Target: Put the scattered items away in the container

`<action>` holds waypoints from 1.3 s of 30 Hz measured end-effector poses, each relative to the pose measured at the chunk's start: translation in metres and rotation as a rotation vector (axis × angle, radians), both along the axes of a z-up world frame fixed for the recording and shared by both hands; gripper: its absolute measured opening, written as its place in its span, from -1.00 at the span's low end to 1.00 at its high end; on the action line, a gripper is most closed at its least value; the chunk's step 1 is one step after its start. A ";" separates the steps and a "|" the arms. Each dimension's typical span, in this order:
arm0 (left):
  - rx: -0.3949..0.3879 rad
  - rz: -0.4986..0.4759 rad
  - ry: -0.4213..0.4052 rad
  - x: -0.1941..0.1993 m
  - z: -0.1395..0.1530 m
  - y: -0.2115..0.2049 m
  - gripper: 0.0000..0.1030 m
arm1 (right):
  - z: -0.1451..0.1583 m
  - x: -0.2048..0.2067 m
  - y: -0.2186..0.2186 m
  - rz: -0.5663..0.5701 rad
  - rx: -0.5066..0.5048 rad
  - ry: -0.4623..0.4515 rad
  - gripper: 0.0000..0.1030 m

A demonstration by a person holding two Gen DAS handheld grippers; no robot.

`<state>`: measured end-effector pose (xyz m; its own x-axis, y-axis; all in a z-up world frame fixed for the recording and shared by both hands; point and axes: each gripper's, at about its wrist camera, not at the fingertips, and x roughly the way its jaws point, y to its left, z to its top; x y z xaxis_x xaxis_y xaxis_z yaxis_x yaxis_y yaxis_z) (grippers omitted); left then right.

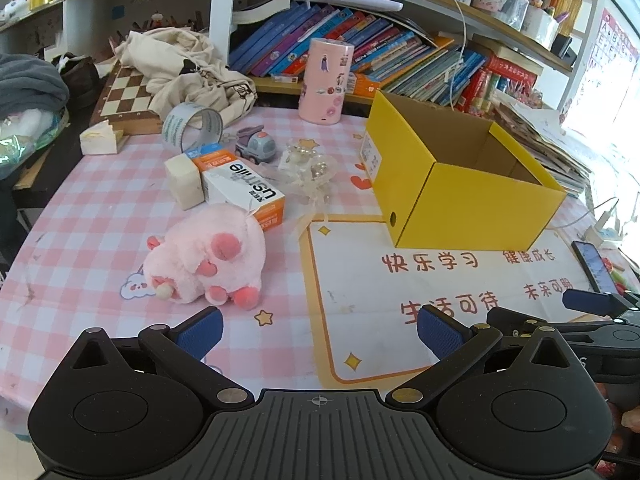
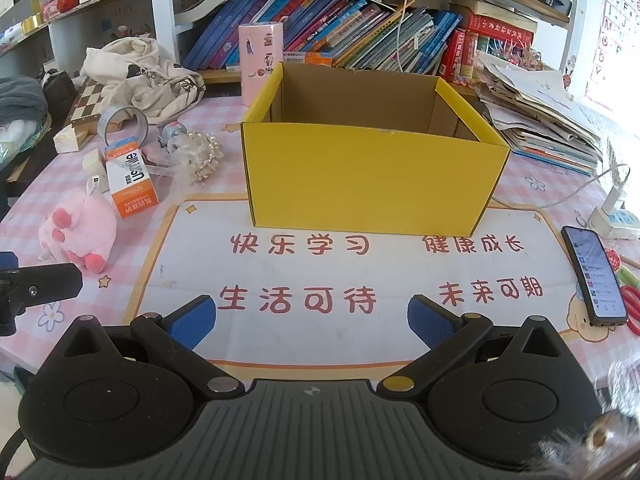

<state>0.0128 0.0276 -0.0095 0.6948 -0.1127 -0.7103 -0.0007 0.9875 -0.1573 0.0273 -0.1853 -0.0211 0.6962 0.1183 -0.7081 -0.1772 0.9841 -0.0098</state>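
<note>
**Both tongs held apart above the counter; items scattered left of the yellow box**

The left tongs [image 1: 319, 330] are seen with the blue pads spread wide and nothing held between them, low over the counter [image 1: 100, 216] near its front edge. The right tongs [image 2: 312, 316] are likewise spread and empty, poised over the white mat [image 2: 360, 320] printed with red characters.

The box [image 2: 368, 184] is placed upright and open-topped on the far edge of the mat; only bare cardboard walls are shown inside, and its floor cannot be seen. The scattered items are all found to its left on the pink checked cloth. A pink plush [image 1: 210, 258] is laid on its side nearest the left tongs. Just behind it, touching or nearly so, a white and orange carton [image 1: 240, 186] is laid flat, with a cream block [image 1: 184, 180] against its left end. Behind these, a tape roll [image 1: 192, 124] is stood on edge and a grey toy truck [image 1: 256, 146] is set beside it. A pearl and ribbon trinket [image 1: 310, 168] is spread between the carton and the box.

A pink cylinder [image 1: 325, 80] is stood upright behind the box's left corner, and a phone [image 2: 594, 276] is laid face up at the mat's right edge.
</note>
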 end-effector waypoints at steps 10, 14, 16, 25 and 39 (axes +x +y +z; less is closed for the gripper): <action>0.002 -0.004 0.000 0.001 -0.001 0.003 1.00 | -0.002 0.004 0.007 0.009 -0.012 0.010 1.00; 0.002 -0.001 -0.002 0.002 -0.001 0.006 1.00 | -0.002 0.006 0.012 0.015 -0.017 0.013 1.00; -0.001 0.004 -0.003 0.002 -0.002 0.008 1.00 | -0.002 0.007 0.014 0.021 -0.021 0.015 1.00; -0.007 0.017 0.005 0.005 -0.004 0.012 1.00 | -0.003 0.010 0.022 0.045 -0.050 0.020 1.00; -0.039 0.038 0.019 0.007 -0.006 0.016 1.00 | 0.001 0.015 0.025 0.084 -0.043 0.009 1.00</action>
<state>0.0193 0.0432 -0.0156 0.6853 -0.1140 -0.7192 -0.0420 0.9799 -0.1953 0.0423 -0.1600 -0.0203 0.6786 0.1456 -0.7199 -0.2598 0.9644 -0.0499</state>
